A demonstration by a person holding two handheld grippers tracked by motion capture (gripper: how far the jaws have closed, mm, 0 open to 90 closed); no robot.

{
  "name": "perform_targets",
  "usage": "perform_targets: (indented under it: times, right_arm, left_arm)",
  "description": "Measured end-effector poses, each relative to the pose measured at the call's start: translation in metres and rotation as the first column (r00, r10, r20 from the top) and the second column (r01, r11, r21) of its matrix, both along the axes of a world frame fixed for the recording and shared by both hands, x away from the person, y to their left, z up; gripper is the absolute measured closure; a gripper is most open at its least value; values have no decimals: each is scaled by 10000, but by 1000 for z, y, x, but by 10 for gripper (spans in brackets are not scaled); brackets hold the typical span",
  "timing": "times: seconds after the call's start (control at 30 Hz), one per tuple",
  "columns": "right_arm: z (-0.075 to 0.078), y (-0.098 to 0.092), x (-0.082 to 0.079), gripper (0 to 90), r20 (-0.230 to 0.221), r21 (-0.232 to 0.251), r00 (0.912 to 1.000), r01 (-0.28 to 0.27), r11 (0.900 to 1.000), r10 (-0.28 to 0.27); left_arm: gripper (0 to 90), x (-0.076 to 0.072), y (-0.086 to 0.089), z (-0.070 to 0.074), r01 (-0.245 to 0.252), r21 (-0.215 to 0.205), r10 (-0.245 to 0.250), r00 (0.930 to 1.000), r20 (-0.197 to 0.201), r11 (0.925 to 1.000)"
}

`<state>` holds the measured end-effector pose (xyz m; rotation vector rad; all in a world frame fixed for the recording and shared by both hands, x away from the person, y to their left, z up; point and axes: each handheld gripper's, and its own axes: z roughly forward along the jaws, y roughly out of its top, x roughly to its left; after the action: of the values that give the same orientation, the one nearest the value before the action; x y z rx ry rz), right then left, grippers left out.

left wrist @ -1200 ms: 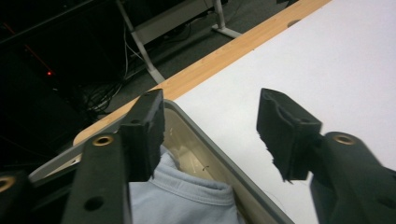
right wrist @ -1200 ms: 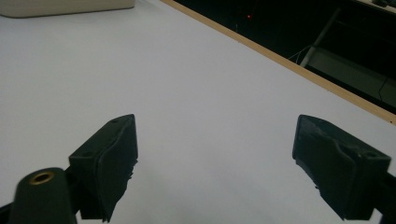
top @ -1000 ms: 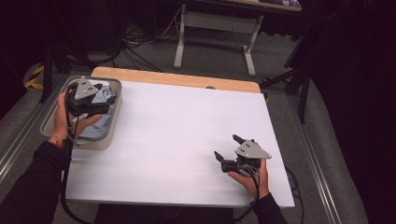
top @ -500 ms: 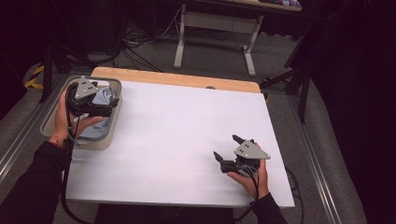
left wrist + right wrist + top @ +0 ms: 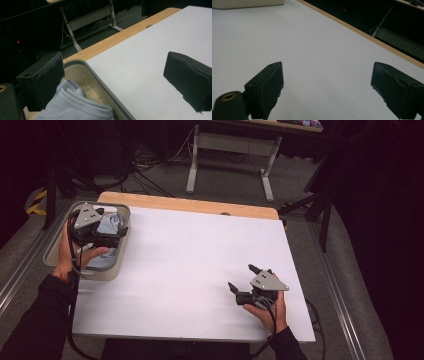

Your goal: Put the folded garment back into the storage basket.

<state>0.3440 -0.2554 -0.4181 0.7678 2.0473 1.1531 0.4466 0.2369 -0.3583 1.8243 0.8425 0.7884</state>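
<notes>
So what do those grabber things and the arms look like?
Each gripper, left and right, is black with two blocky padded jaws, a grey three-cornered plate on top and a black cable trailing back. The person wears dark long sleeves.

Light-blue cloth (image 5: 75, 105) crumpled, lying inside beige tray (image 5: 100, 77).

White table cover (image 5: 190, 265); wooden edge (image 5: 190, 204); metal stand (image 5: 232, 145) behind.

You've got a wooden table (image 5: 190, 204) under a white sheet (image 5: 200, 260); a grey bin (image 5: 105, 270) sits at its left edge, and your right hand (image 5: 267, 310) rests near the front right corner.
</notes>
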Motion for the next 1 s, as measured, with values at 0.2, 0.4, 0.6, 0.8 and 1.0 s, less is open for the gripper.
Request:
perform_targets:
  times: [0.2,0.4,0.6,0.8,1.0]
  right_arm:
    - [-1,3,0,116,7,-93,10000,-40,9999,40]
    - [-1,3,0,116,37,-124,10000,-30,9999,31]
    - [-1,3,0,116,99,-142,9999,-38,9999,40]
    - [-1,4,-1,116,164,-183,9998,-73,9998,76]
    - [-2,3,-1,116,171,-205,9998,-83,9998,86]
  left_arm:
    - [33,-7,-2,-4,15,-25,-14,9999,162,10000]
    - [37,-13,-3,-13,-107,-292,113,9997,217,9995]
    - [43,-16,-4,-17,-101,-536,113,9997,226,9985]
    - [53,-23,-8,-17,22,-513,-3,9993,374,9987]
    - [53,-29,-7,-15,78,-723,-47,9991,430,9974]
